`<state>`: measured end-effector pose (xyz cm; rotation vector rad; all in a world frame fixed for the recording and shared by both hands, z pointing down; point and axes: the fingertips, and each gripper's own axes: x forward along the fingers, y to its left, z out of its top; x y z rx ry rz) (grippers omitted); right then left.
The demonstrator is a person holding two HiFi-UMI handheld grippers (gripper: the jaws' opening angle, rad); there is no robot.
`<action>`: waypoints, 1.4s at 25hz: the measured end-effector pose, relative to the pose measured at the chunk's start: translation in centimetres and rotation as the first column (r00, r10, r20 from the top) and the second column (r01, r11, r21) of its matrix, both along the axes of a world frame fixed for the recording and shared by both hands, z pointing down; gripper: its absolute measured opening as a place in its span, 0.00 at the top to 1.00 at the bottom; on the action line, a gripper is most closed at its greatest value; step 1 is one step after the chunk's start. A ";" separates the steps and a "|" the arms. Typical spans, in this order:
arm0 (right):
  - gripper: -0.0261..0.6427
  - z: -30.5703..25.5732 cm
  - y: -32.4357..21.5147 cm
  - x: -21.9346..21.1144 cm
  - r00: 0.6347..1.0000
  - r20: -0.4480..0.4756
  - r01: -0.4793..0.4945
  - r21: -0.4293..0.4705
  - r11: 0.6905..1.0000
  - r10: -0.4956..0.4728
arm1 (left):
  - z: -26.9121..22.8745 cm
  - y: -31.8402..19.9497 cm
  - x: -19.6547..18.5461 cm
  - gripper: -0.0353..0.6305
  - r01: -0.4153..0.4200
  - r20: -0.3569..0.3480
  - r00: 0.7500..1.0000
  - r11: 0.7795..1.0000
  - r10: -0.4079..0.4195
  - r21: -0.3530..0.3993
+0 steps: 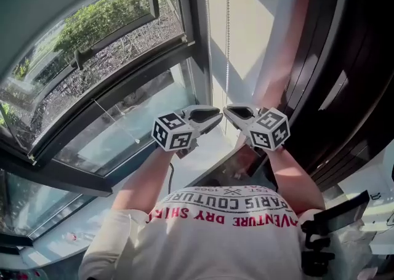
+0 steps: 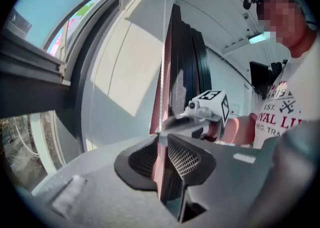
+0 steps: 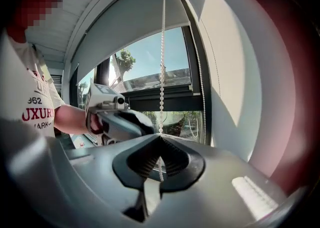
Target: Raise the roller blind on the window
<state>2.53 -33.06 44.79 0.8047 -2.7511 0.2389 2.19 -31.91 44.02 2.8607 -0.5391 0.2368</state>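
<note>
The white bead chain (image 1: 227,39) hangs down the white wall beside the window, with a second strand (image 1: 205,26) to its left. My right gripper (image 1: 229,112) is shut on the chain (image 3: 161,71), which runs down between its closed jaws (image 3: 159,139). My left gripper (image 1: 215,117) faces it tip to tip from the left at about the same height. Its jaws (image 2: 162,139) stand apart, with the chain (image 2: 162,46) coming down to the gap between the mesh pads (image 2: 185,159); nothing is pressed. The grey roller blind (image 3: 130,21) covers the window's upper part.
A dark window frame (image 1: 123,82) and glass panes fill the left. A dark brown panel (image 1: 345,57) stands close on the right. The white sill (image 1: 197,156) lies below the grippers, and the person's arms and white shirt (image 1: 228,223) are at the bottom.
</note>
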 end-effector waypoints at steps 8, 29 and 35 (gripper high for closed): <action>0.95 -0.2 1.0 -0.3 1.000 -0.012 0.020 -0.001 1.000 -0.020 | -11.7 -1.6 0.5 0.84 0.006 -0.156 0.988 0.994 0.011 0.106; 0.95 -0.1 1.9 -0.6 0.999 0.009 0.031 -0.004 0.999 -0.031 | -18.1 -1.9 2.4 0.92 -0.036 -0.123 0.991 0.984 0.059 0.175; 0.95 0.4 1.2 -1.1 0.999 0.019 0.032 -0.011 0.999 -0.032 | -17.5 -2.9 1.8 0.93 -0.027 -0.113 0.992 0.984 0.048 0.178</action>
